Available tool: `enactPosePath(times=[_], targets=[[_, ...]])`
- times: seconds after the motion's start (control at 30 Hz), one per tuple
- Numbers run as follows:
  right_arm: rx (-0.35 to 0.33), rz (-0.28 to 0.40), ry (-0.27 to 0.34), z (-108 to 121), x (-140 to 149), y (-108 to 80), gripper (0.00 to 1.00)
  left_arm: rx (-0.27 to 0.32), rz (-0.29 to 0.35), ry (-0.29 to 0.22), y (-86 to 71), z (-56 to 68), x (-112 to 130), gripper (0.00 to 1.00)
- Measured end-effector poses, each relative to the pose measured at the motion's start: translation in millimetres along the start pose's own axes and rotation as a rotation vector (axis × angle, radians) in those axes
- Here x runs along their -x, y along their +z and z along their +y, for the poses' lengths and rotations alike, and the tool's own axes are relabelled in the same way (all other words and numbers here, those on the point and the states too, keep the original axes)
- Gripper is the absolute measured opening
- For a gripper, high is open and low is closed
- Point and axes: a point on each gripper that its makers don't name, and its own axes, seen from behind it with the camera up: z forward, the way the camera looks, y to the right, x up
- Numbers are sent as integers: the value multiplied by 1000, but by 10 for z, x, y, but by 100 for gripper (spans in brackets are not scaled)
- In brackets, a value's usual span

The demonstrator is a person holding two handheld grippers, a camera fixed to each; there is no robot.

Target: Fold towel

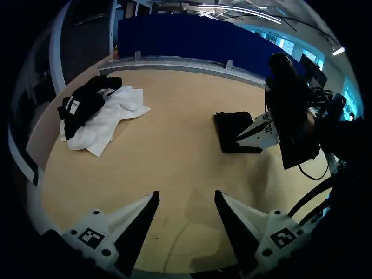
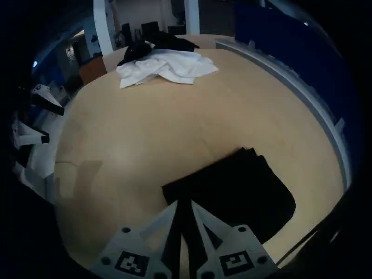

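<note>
A black towel (image 2: 242, 195) lies folded flat on the tan table (image 2: 186, 116); in the left gripper view the black towel (image 1: 230, 128) sits at centre right. My right gripper (image 2: 184, 203) is low over its near edge, jaws drawn almost together on the fabric. The left gripper view shows the right gripper (image 1: 246, 136) touching that towel, with a dark-sleeved arm behind it. My left gripper (image 1: 186, 195) hovers open over bare tabletop, nothing between its fingers. In the right gripper view, the left gripper (image 2: 55, 125) is at the table's left edge.
A heap of white towels (image 1: 116, 114) with black cloth (image 1: 86, 104) on top lies at the table's far side; the same heap (image 2: 167, 65) shows in the right gripper view. A blue partition (image 1: 195, 39) with a grey rail borders the table. Cables hang at the right.
</note>
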Motion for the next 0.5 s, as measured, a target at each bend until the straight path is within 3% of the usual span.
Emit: enactPosePath(times=[0.07, 0.33, 0.47, 0.5], targets=[[6, 13, -8, 5, -16, -39, 31, 2, 0, 2, 8, -3, -4, 88], [54, 53, -1, 61, -10, -260, 51, 8, -2, 14, 13, 15, -31, 88], [102, 72, 29, 127, 74, -414, 78, 12, -2, 18, 9, 30, -42, 88], [115, 73, 41, 147, 112, -449, 79, 12, -2, 19, 10, 33, -46, 88]])
